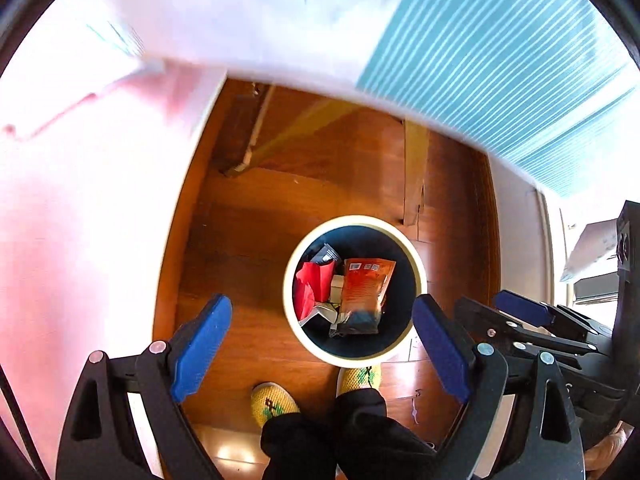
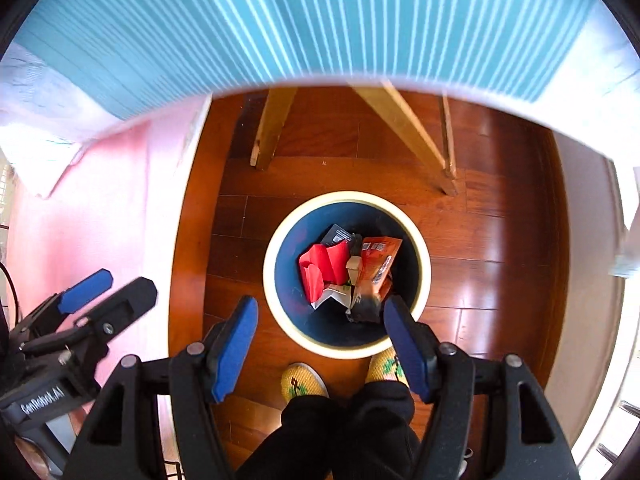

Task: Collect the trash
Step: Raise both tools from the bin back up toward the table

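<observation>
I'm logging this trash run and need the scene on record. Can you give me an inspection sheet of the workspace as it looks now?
Surface: wooden floor, glossy, bare around the bin.
Job's things: trash bin, dark inside with a pale rim, holds an orange packet, red paper and a black wrapper.
Clutter: nothing seen on the floor.
Grippers: left claw open and empty; right claw open and empty, both above the bin.
Cables: thin dark cable at the left edge.
Surroundings: striped blue cloth, wooden legs, pink sheet, person's slippers.
</observation>
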{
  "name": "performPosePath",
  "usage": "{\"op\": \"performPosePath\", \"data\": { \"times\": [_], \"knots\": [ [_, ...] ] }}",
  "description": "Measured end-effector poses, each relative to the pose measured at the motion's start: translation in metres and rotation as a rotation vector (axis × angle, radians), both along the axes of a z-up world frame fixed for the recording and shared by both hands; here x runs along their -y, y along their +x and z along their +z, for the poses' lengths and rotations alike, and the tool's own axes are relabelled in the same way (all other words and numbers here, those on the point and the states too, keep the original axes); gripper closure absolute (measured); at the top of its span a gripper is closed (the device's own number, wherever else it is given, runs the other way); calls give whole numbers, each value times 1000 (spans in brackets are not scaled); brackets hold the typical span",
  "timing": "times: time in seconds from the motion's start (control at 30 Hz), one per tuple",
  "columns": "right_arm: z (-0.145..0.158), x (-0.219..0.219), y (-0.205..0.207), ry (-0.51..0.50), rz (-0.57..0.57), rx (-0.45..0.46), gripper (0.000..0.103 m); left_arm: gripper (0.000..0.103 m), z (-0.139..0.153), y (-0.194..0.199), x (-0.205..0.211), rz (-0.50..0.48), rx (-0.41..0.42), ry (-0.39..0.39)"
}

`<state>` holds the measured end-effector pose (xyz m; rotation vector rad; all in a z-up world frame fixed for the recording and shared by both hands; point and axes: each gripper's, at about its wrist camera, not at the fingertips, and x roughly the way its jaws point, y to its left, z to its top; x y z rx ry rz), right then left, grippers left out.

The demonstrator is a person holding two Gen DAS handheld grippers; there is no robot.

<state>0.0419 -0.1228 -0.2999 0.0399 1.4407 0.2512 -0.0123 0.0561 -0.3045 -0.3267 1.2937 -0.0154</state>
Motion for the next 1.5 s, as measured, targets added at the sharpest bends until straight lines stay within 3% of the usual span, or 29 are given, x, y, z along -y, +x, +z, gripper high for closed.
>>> {"op": "performPosePath", "data": {
  "times": [0.33, 0.77, 1.17, 1.3, 1.5],
  "knots": [
    [125, 9, -10, -8, 18, 67, 37, 12, 142, -10, -10, 22, 120, 40],
    [266, 21, 13, 36, 76, 284, 37, 12, 305, -3, -1, 31, 367, 122],
    [331, 43, 67, 107, 107, 446, 37, 12, 391, 28, 24, 88, 493, 256],
    [338, 50, 87, 114, 134, 471, 37, 12, 403, 41, 31, 119, 502, 287],
    [343, 53, 112, 119, 170, 490, 37, 12, 405, 56, 24, 191, 457, 272]
  ]
}}
